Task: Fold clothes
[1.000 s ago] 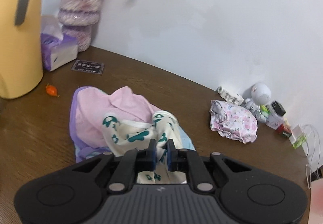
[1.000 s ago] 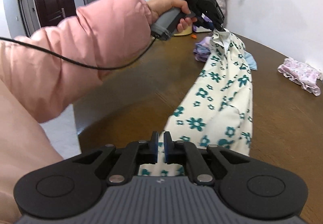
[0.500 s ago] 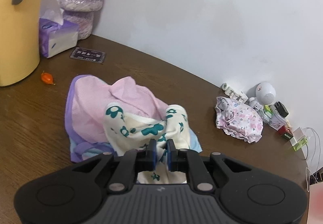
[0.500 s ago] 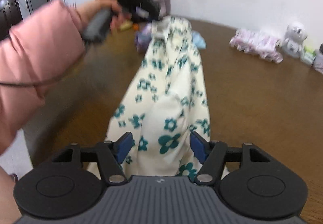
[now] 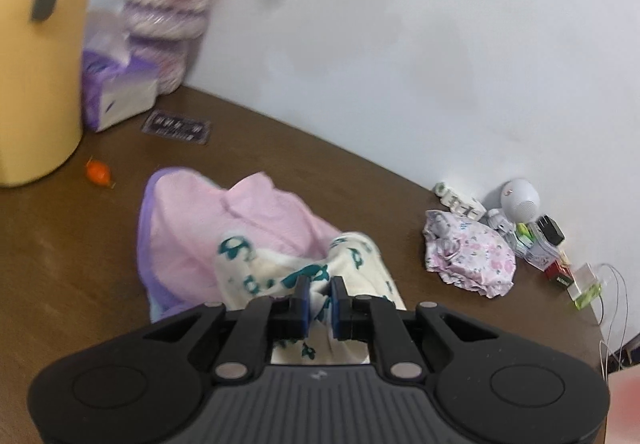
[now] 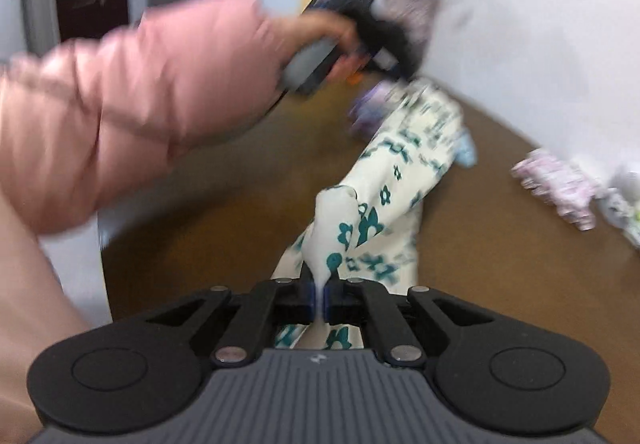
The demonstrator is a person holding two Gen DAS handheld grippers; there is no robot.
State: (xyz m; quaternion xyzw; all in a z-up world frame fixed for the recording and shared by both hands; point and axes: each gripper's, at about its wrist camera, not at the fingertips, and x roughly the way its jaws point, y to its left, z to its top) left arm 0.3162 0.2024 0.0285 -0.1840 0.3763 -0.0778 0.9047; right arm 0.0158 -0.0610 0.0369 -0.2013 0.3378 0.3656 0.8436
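Observation:
A cream garment with teal flowers (image 6: 400, 179) stretches between both grippers over the brown table (image 5: 60, 244). My left gripper (image 5: 320, 302) is shut on one bunched end of the garment (image 5: 280, 268), just above a pile of pink and purple clothes (image 5: 192, 228). In the right wrist view, my right gripper (image 6: 320, 296) is shut on a thin raised fold at the near end. There a hand in a pink sleeve (image 6: 140, 103) holds the far end up; that view is blurred.
A yellow container (image 5: 36, 63), a tissue box (image 5: 116, 91) and a knitted vase (image 5: 172, 3) stand at the back left. An orange sweet (image 5: 98, 171) and a dark card (image 5: 178, 127) lie near them. A small floral garment (image 5: 468, 256), a white round toy (image 5: 520, 199) and small clutter sit right.
My right gripper opened over the garment and has shut again on a fold of it, shifting sideways. The left gripper kept its grip and hardly moved.

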